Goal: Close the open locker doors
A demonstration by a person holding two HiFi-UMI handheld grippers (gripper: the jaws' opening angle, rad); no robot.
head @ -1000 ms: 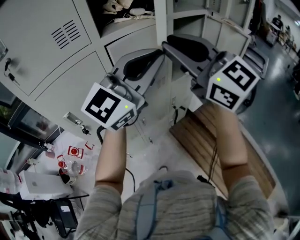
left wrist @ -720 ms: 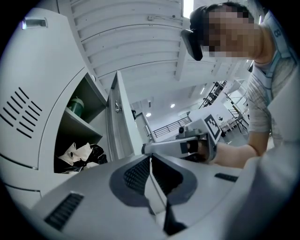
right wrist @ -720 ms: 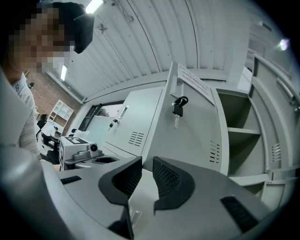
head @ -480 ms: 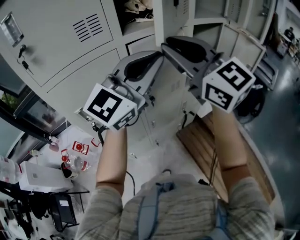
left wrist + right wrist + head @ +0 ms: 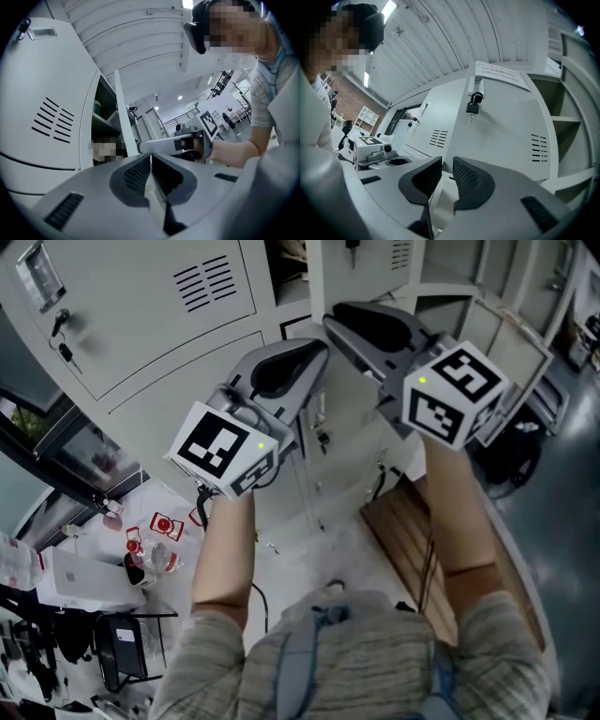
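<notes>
In the head view, both tools were held up in front of the lockers. The left tool (image 5: 314, 352) had its jaws drawn together with nothing in them, and the right tool (image 5: 339, 320) sat just beside it, touching no door. Just right of the closed vented door (image 5: 216, 282), a dark compartment (image 5: 281, 263) stood open. Farther right of that door, a swung-out door (image 5: 514, 348) hung ajar.

In the left gripper view, the left tool (image 5: 151, 157) showed its pads meeting, empty. Right of the vented door (image 5: 51, 122), an open door (image 5: 119, 112) stood edge-on, with the open compartment (image 5: 103, 124) between the two.

In the right gripper view, the right tool (image 5: 447, 164) kept a narrow gap with nothing inside it. Right of the vented door (image 5: 437, 137) was a door with a hanging key (image 5: 473, 108), and I could not tell whether it was latched. Beyond it lay bare open shelves (image 5: 567, 122).

Judged from this, the job looked barely begun: several doors were left to close and no tool was pressing on one
</notes>
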